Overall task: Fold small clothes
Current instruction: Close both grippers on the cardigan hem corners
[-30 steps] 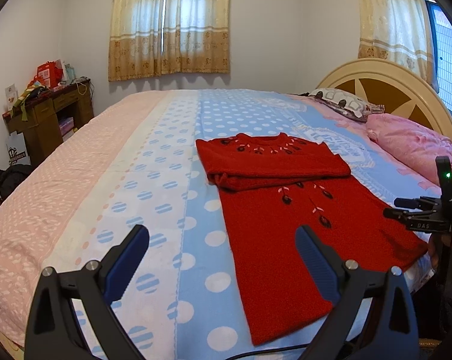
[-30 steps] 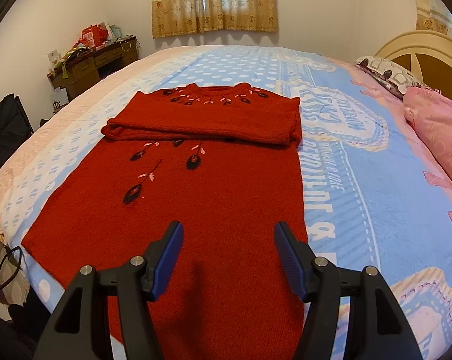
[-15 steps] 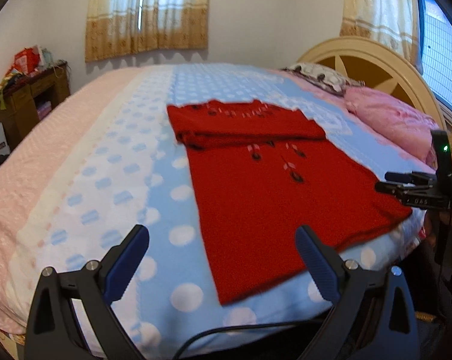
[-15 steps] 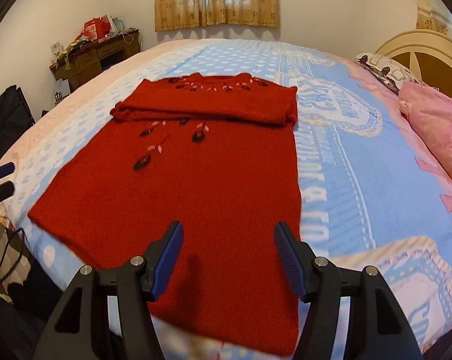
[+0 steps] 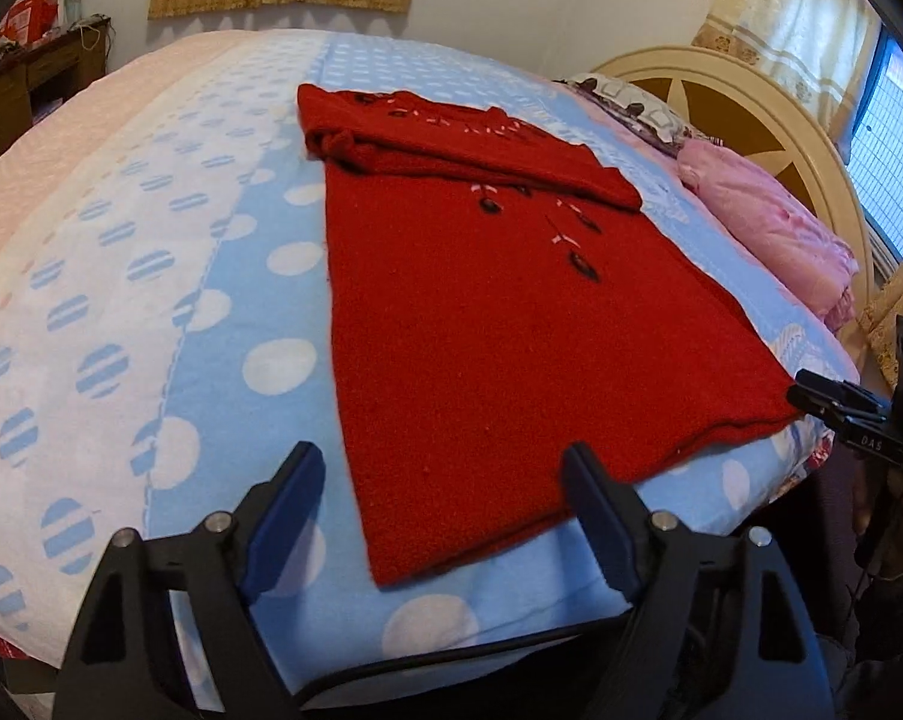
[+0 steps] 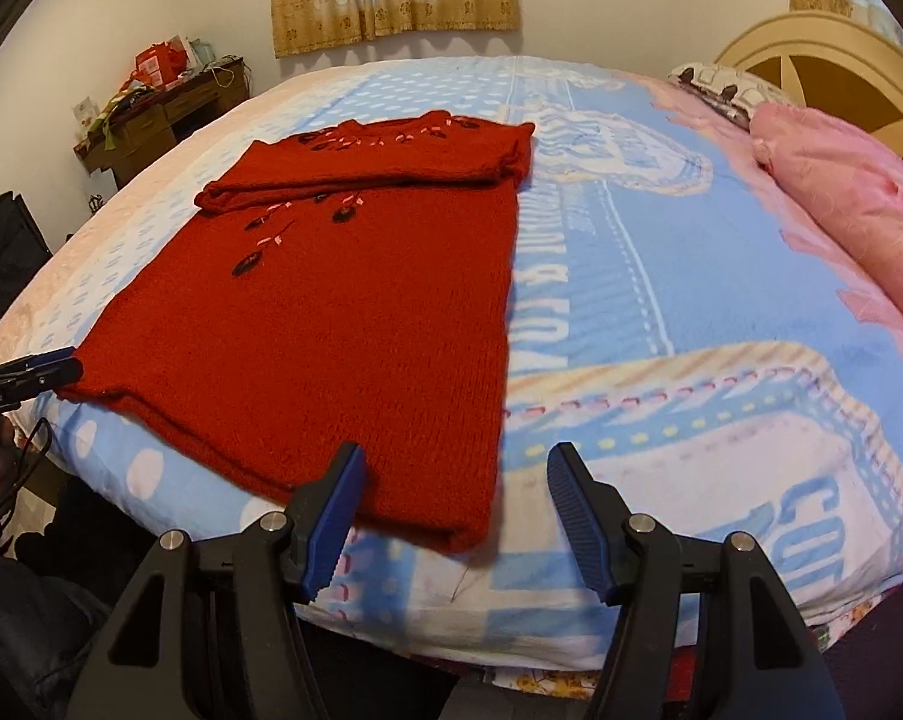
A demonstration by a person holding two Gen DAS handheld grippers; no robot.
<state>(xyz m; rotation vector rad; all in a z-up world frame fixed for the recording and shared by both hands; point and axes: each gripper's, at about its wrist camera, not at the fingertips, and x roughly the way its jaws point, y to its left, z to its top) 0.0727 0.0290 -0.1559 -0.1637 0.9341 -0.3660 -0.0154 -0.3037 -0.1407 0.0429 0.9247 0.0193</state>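
A red knit sweater (image 5: pixel 499 324) with dark flower embroidery lies flat on the bed, its sleeves folded across the chest at the far end. It also shows in the right wrist view (image 6: pixel 331 324). My left gripper (image 5: pixel 445 516) is open and empty, just before the hem's left corner. My right gripper (image 6: pixel 454 510) is open and empty, just before the hem's right corner. Each gripper shows at the edge of the other's view: the right one (image 5: pixel 835 414), the left one (image 6: pixel 25 378).
The bed (image 5: pixel 151 300) has a blue and white dotted blanket reaching its front edge. Pink pillows (image 6: pixel 853 192) and a cream headboard (image 5: pixel 721 84) are on the right. A wooden desk (image 6: pixel 151 114) with clutter stands far left.
Both grippers have pulled back toward the front edge of the bed and lowered, so the sweater's hem corners now sit between their open fingers. The sweater has not moved.
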